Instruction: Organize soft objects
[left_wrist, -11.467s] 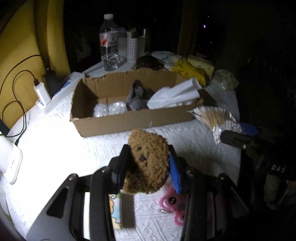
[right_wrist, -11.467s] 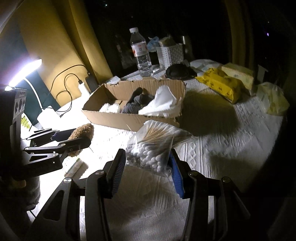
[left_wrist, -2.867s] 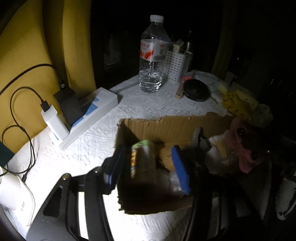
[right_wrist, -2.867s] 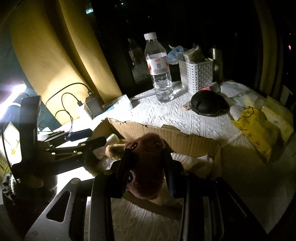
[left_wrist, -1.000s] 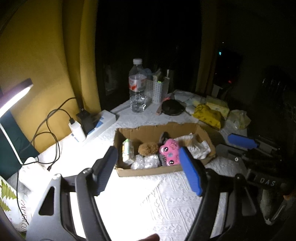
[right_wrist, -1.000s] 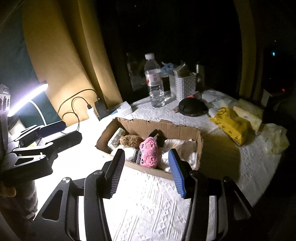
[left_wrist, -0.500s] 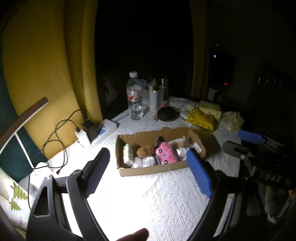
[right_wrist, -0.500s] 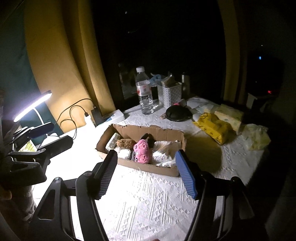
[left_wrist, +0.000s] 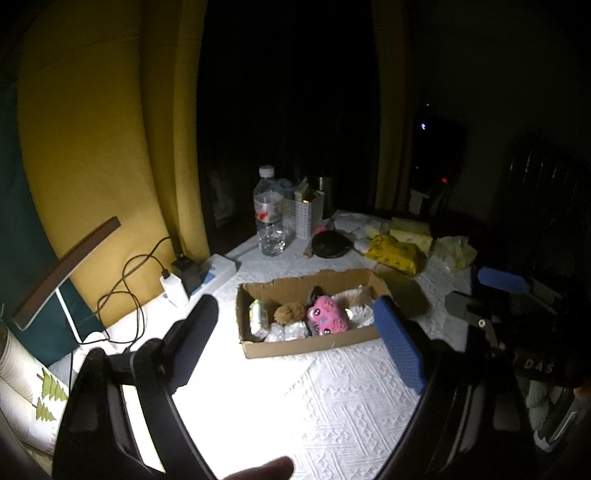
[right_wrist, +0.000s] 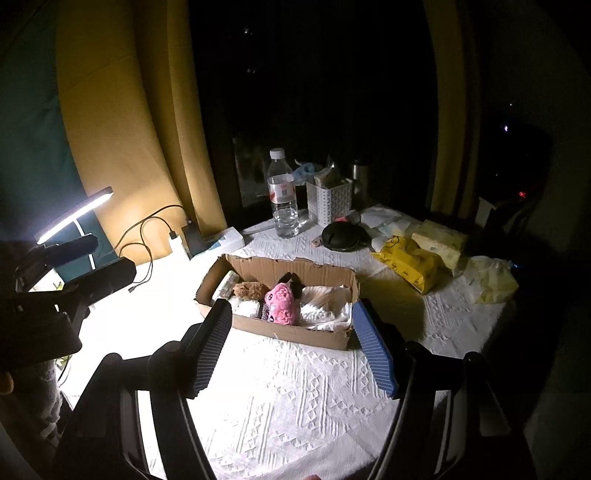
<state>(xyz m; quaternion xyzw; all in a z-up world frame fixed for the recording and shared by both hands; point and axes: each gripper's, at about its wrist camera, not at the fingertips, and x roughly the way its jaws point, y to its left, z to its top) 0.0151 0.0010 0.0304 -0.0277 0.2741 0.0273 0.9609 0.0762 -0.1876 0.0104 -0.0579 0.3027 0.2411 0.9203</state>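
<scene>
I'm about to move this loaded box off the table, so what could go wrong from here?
The open cardboard box has a torn, ragged rim, so it may buckle when lifted. The pink plush toy stands above the front wall and could tumble out. The clear plastic water bottle stands upright just behind and might be knocked over. Both the left gripper and right gripper are open and empty.

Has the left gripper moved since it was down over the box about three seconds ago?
Yes. The left gripper has pulled up and back: the cardboard box now looks small and sits whole between its open fingers.
</scene>
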